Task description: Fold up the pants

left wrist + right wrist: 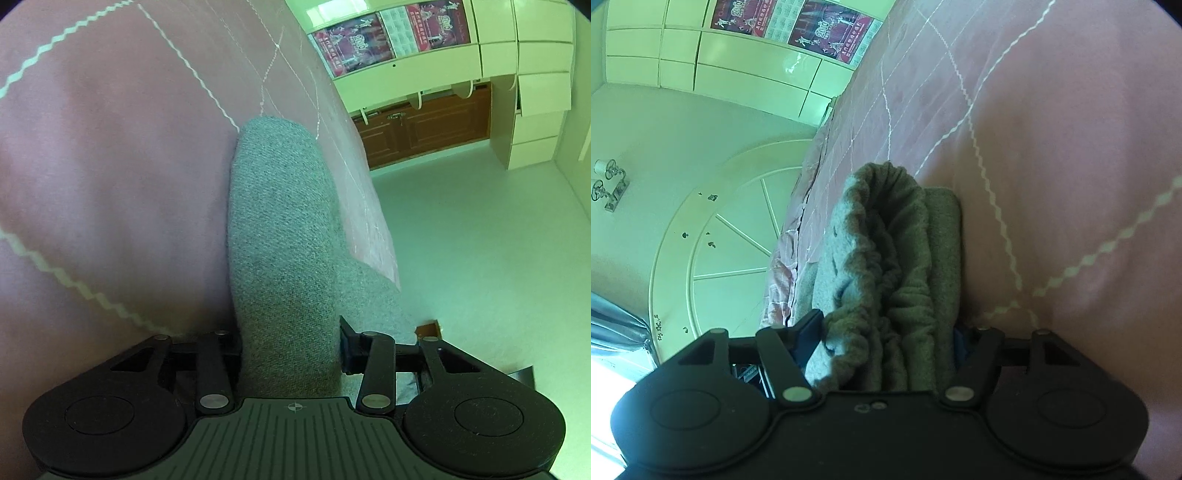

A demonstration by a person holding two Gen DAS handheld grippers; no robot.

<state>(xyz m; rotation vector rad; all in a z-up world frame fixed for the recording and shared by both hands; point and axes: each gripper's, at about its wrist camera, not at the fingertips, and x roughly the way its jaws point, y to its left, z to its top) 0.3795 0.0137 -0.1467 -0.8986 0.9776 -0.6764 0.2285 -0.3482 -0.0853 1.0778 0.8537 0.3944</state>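
**Pants held at both ends, long axis straight ahead of each jaws**

The grey pants (284, 236) lie on the pink bed (110, 177), running away from me. My left gripper (291, 354) has narrow jaws pressing the smooth leg fold. My right gripper (886, 347) has half-wide jaws around the bunched waistband (886, 236); I judge both hold cloth.

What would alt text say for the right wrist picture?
A black two-finger gripper closes on the bunched elastic waistband of grey knit pants, which lie on a pink quilted bedspread. Pale cabinets with red posters fill the background.
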